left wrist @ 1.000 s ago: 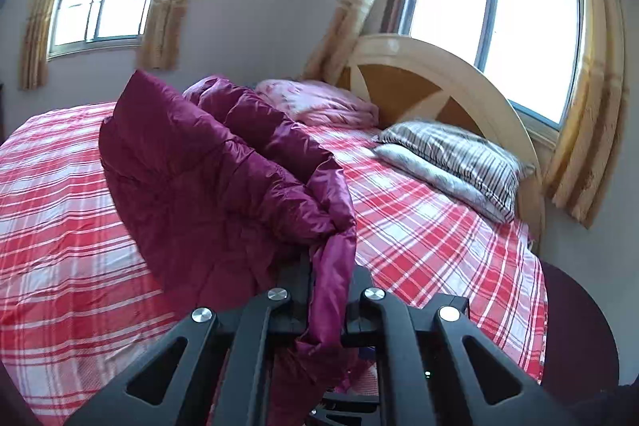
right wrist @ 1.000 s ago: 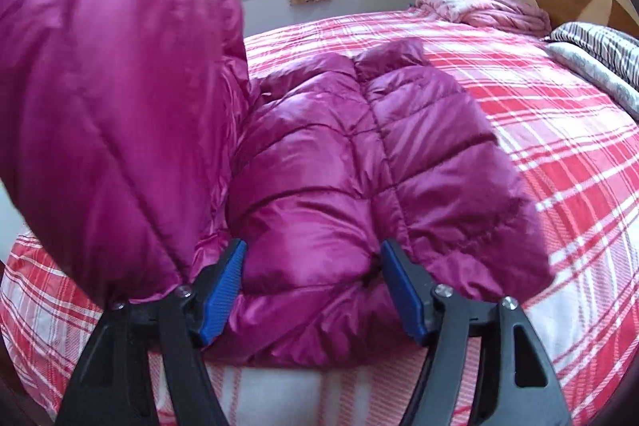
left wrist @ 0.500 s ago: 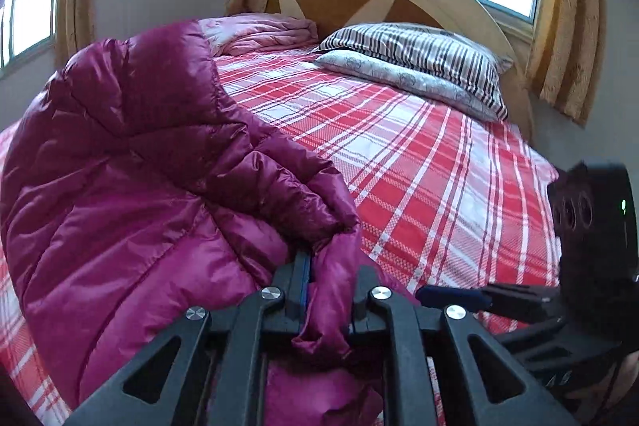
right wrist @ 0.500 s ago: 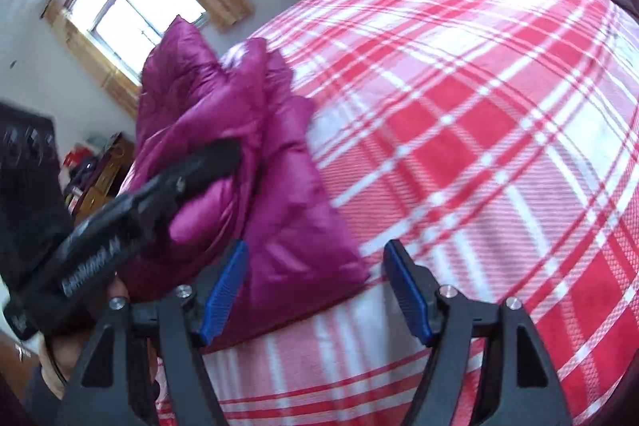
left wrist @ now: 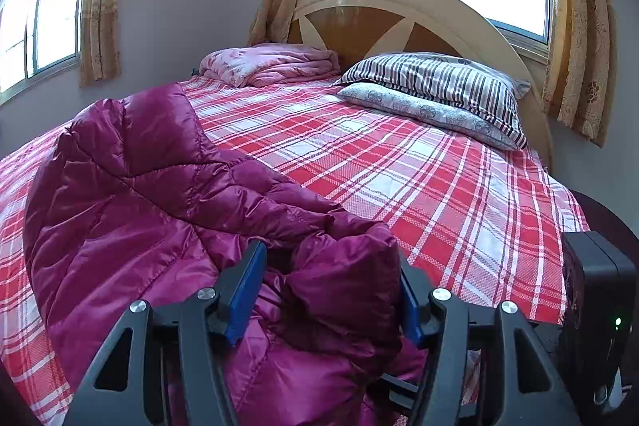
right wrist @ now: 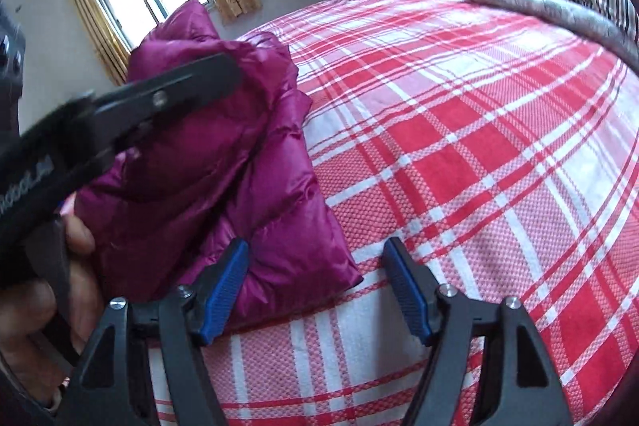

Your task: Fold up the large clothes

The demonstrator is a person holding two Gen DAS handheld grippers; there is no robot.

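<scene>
Both grippers stand over the near edge of the bed (left wrist: 419, 186), and I record one change of note. The left gripper (left wrist: 331, 290), which a second ago was pinched tight on a raised edge of the magenta down jacket (left wrist: 159, 194), is now opening its jaws. A puffed fold of the jacket sits between its blue pads (left wrist: 245, 290), and I see the left pad clear of the fabric. The flap it carried now lies draped over the body of the jacket on the plaid sheet. The right gripper (right wrist: 315, 286) has its jaws apart, grasping nothing, with the jacket's corner just inside its left pad. I judge this fold delivered. The bundle looks lofty and loose, so I would press it flat before the next fold.
</scene>
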